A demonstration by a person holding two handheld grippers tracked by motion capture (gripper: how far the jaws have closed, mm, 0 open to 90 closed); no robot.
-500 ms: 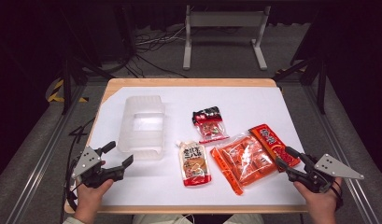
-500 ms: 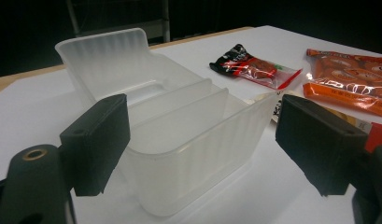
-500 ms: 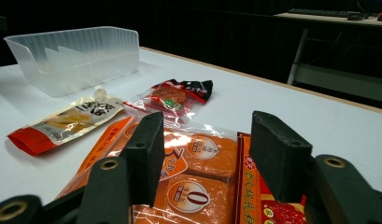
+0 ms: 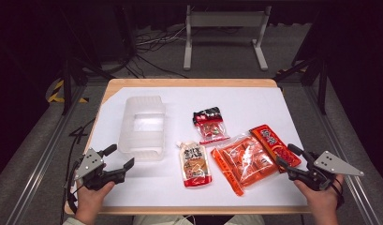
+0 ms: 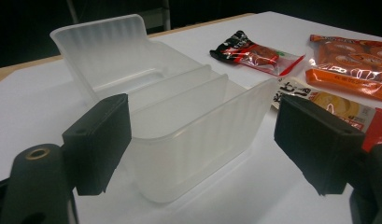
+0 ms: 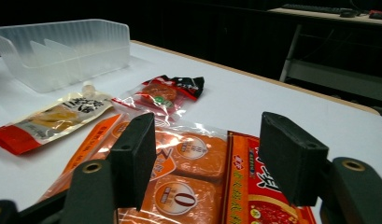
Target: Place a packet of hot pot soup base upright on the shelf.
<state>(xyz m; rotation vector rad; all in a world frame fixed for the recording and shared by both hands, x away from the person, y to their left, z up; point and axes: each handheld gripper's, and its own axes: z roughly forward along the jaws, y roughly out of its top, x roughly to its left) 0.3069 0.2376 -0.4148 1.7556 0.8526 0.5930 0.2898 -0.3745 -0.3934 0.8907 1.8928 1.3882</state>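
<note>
**Both grippers spread wide, snack packets not yet gripped**

The right gripper [image 4: 289, 161] rests at about four o'clock on the white table [image 4: 254, 101], jaws apart and gripping nothing. They point toward ten o'clock at the red packet [image 4: 275, 144], which lies just ahead of the tips, its edge touching or overlapping the large orange packet [image 4: 244, 161]. In the right gripper view both packets [image 6: 268, 196] [image 6: 188, 172] lie flat between and just beyond the jaws.

The left gripper [image 4: 118, 158] sits at about seven o'clock, likewise released and empty, aimed at the near wall of the clear plastic bin [image 4: 142, 125]; the left gripper view shows that ribbed wall [image 5: 198, 140] framed between the jaws, not touched.

Further out, a spouted sauce pouch [image 4: 195, 164] lies at six o'clock of centre, and a small black-and-red packet [image 4: 209, 124] sits near the middle.

Risks, as I judge them: the packets are flat and slick, so a closing jaw could skid over the film instead of pinching it. Because red and orange meet, a grab may drag both. The bin looks light; a nudge from the left gripper could slide it away.
</note>
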